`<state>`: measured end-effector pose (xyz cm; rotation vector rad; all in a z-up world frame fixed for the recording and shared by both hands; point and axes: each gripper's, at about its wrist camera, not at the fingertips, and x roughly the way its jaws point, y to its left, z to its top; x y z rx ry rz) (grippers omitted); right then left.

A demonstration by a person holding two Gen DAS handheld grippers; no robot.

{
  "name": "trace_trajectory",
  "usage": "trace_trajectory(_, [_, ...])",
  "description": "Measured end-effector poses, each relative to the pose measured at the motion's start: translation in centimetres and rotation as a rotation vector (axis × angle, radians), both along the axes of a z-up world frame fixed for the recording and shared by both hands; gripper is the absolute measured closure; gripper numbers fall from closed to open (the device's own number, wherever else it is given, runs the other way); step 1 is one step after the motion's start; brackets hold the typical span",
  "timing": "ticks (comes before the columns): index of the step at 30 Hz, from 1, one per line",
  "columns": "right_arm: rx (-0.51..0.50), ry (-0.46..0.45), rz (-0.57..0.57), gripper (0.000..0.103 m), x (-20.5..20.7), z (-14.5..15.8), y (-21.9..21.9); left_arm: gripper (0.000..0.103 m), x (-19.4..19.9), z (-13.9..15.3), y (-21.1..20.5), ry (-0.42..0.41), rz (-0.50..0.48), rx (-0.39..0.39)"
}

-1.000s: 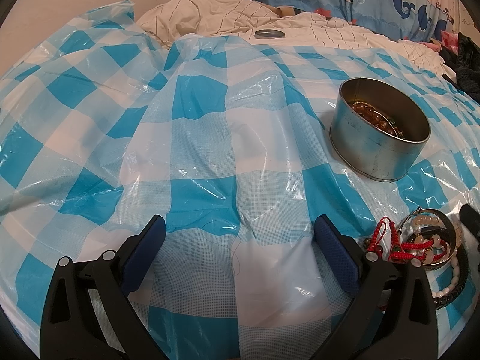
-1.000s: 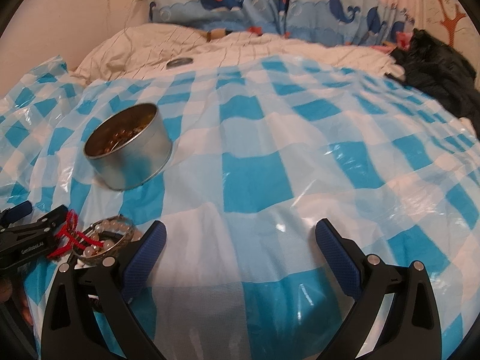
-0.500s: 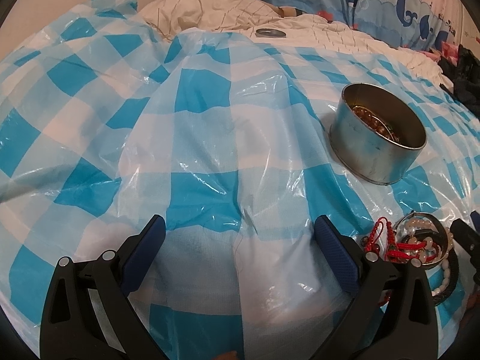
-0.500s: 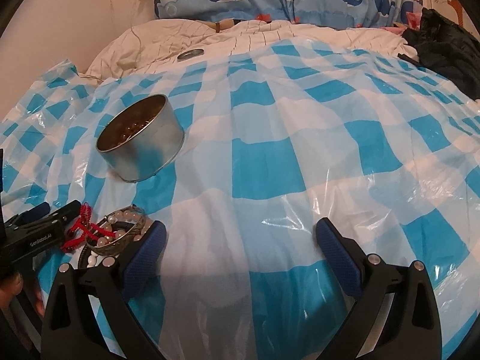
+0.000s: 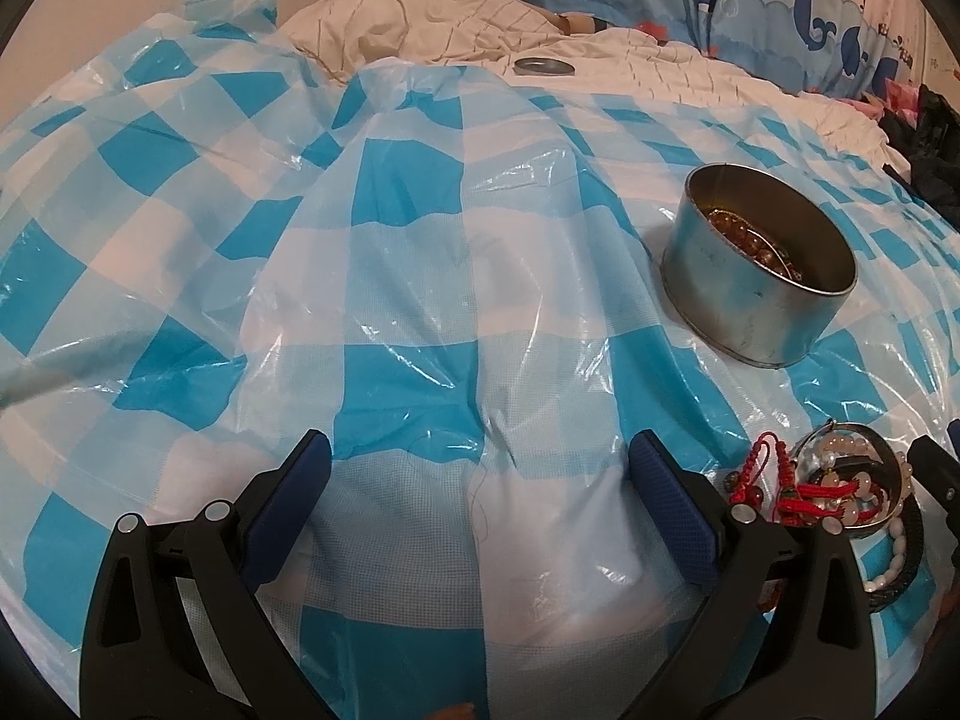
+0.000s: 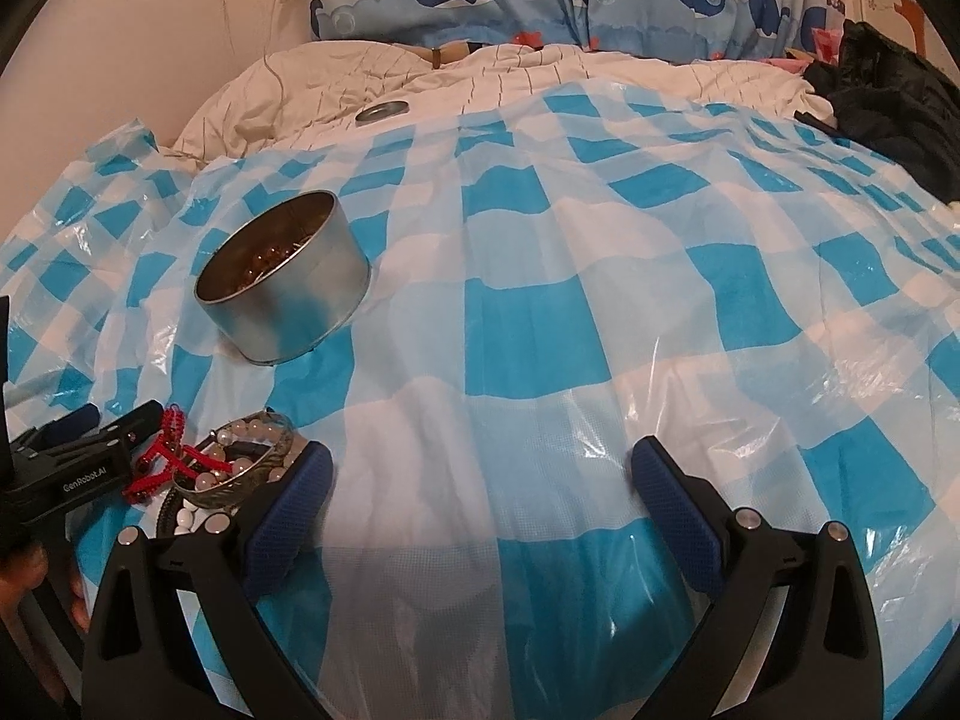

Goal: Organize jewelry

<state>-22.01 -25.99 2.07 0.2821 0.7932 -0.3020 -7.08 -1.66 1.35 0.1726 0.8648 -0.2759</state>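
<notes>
Round tin (image 5: 759, 294) upright, lid off, amber beads already inside: judged as collecting vessel. Ahead-right of left gripper (image 5: 480, 480) jaws; ahead-left of right gripper (image 6: 480, 480) jaws.
Jewelry pile (image 6: 225, 471) (pearl strands, red cord, bangle) heaped on checked plastic sheet (image 6: 522, 324), just beside right gripper's left jaw; lies between both grippers.
Both jaws wide, empty.
Both low over sheet, pointing forward, pile flanked. Judged: pick pending.
</notes>
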Motion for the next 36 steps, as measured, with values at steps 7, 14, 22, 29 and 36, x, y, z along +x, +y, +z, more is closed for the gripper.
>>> trace_trajectory(7, [-0.007,0.003,-0.001,0.007,0.1,0.0,0.0,0.008,-0.2,0.2,0.0,-0.006,0.002,0.011])
trace_trajectory(14, [-0.007,0.001,-0.001,0.007,0.1,0.0,0.1,0.008,0.0,0.1,-0.4,-0.006,0.003,0.013])
trace_trajectory(22, [-0.002,-0.014,0.02,0.007,0.0,0.4,0.0,0.008,0.2,0.1,-0.5,0.011,0.005,0.003])
trace_trajectory(29, [-0.057,-0.024,0.132,0.007,0.0,0.9,2.7,0.008,0.9,0.1,-0.4,0.034,-0.001,-0.018])
trace_trajectory(36, [-0.103,-0.03,0.223,0.007,0.4,1.0,4.7,0.008,1.4,0.0,-0.5,0.041,-0.005,-0.014])
